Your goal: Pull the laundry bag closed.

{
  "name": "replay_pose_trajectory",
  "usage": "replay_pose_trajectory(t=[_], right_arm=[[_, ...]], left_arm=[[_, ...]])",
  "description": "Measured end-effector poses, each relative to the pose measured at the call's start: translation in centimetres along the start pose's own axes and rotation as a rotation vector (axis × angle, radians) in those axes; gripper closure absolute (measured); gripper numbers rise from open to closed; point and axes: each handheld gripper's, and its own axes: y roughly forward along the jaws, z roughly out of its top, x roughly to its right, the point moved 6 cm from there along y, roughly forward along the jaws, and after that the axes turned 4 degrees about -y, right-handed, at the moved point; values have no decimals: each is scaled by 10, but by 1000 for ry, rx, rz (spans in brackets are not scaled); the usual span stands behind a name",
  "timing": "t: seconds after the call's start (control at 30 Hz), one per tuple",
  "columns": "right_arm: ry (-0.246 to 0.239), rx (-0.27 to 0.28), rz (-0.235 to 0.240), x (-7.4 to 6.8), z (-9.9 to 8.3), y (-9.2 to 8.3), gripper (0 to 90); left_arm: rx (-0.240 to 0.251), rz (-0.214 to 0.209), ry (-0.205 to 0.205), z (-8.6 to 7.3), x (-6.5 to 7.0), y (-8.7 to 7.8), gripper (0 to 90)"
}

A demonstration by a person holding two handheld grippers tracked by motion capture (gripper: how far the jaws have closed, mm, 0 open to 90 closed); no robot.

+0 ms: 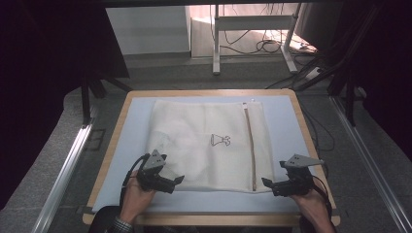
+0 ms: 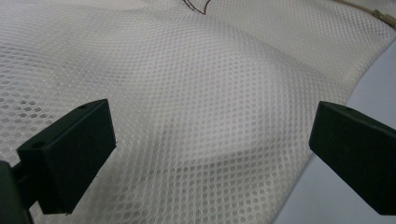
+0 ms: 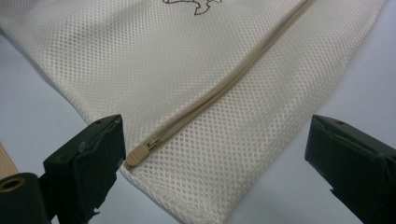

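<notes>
Grippers first: both the left gripper (image 1: 179, 180) and right gripper (image 1: 266, 182) hover with jaws wide apart, holding nothing, at the near edge of the mesh bag (image 1: 204, 145), which lies flat on the table (image 1: 126, 141). Its zipper (image 3: 219, 88) runs near the bag's right side, ending at the near hem. Biggest risk: thin mesh bunching or sliding if 1 jaw drags it. Smaller risk: the right jaws missing the tiny zipper end (image 3: 140, 154) and pinching fabric instead.

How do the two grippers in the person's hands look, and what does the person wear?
Both the left gripper and the right gripper are black, with two blocky black jaws, a grey three-cornered plate on top and a black cable trailing back. A checked cuff shows at the left wrist.
</notes>
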Motion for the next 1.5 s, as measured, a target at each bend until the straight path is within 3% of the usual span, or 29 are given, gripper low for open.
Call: replay_pose_trajectory(t=[0.17, 0.37, 0.57, 0.8, 0.97, 1.13, 1.33, 1.5], right_arm=[[-27, -7, -1, -2, 0, 3, 42], [-27, -19, 24, -1, -3, 7, 20], [-30, -41, 37, -3, -5, 11, 0], [-30, -28, 40, -3, -4, 11, 2], [-45, -44, 74, -4, -6, 12, 11], [-59, -44, 66, -6, -4, 12, 12], [-43, -46, 80, -6, -5, 14, 13], [-65, -55, 70, -11, -4, 17, 13]], left_arm=[[13, -1, -17, -8, 1, -16, 2], [-25, 4, -58, -13, -2, -20, 12], [-24, 16, -43, -14, -1, -18, 12], [-24, 26, -44, -14, -4, -16, 12], [-27, 28, -42, -14, -4, -15, 14], [-37, 30, -25, -14, -2, -12, 14], [-34, 31, -28, -14, -4, -12, 17], [-30, 30, -25, -14, -4, -12, 17]])
